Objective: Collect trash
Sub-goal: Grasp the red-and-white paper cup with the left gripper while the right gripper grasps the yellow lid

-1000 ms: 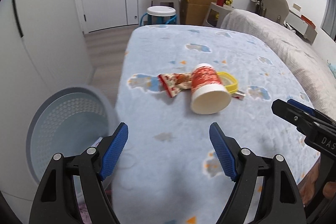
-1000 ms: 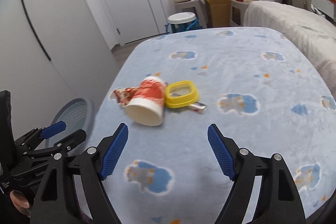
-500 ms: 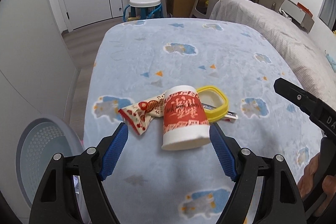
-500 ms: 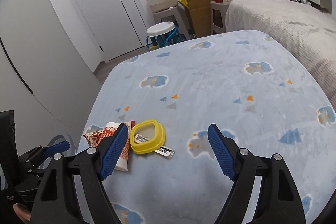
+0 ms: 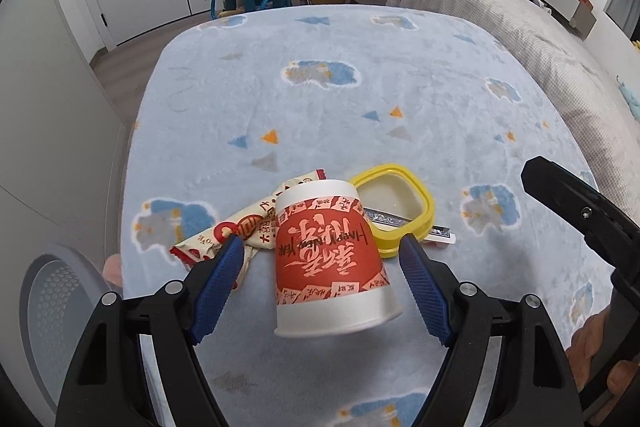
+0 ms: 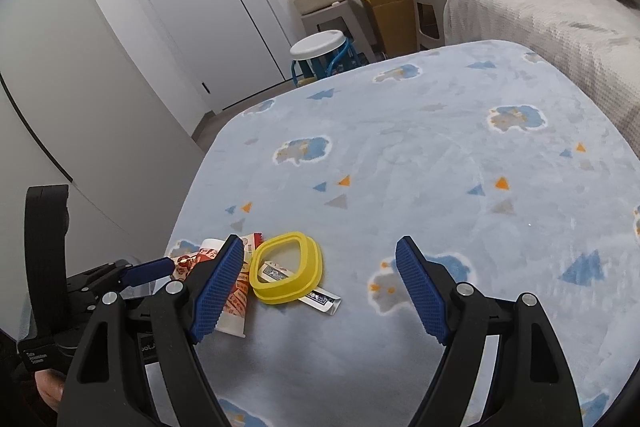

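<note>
Fleecy pale-blue blanket [image 5: 420, 107] covers the table, and on it lies a red-and-white paper cup [image 5: 328, 259] on its side (open rim towards the camera). Left gripper [image 5: 322, 285] straddles that cup, ribbed blue pads apart, not pressing. Crinkled snack wrapper [image 5: 236, 231] and a rounded yellow plastic lid [image 5: 400, 203] touch it. Right gripper [image 6: 320, 289] hangs spread over the lid, holding nothing.

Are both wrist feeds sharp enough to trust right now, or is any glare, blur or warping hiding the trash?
Left wrist view: the cup is sharp, with soft even light and no glare; fisheye bends the blanket edges, and the corners are vignetted black. Right wrist view: equally sharp, the yellow lid is clear, but the right tool's left finger hides much of the cup.
</note>
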{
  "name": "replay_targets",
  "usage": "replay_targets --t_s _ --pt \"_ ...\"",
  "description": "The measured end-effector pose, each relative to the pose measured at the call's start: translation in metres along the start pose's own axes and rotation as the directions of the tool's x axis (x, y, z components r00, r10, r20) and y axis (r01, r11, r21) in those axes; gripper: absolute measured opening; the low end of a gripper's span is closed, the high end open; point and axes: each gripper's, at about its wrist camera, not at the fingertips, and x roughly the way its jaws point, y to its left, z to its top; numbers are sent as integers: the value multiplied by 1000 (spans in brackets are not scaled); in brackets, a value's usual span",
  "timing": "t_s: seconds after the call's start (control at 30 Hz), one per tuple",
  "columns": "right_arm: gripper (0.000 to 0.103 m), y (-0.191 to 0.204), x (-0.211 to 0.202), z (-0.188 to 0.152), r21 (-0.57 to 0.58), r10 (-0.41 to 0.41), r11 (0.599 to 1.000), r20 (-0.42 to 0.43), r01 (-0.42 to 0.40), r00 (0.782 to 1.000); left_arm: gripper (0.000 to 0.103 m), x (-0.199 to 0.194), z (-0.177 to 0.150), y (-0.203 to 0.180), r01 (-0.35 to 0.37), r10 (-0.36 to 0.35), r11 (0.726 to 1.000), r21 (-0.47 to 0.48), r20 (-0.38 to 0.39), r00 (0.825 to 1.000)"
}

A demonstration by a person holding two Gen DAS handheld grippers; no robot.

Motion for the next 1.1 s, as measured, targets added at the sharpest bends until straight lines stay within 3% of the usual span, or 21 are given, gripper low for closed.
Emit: replay_targets --t_s 0.43,0.6,0.87,1.1 --pt "78 -3 1 2 7 -3 1000 6 3 1000 76 28 -1 -7 25 -25 1000 8 -55 998" --pt "78 -5 2 3 5 -13 1000 3 13 1000 63 32 -6 -7 33 -33 999 1 -58 998" --pt "78 -8 10 -1 -9 -28 1000 -23 28 999 62 14 -20 -3 47 -47 999 -23 1 999" --pt "82 4 29 -12 -67 -32 997 -70 27 997 62 -21 -45 8 -1 4 1000 -27 102 995"
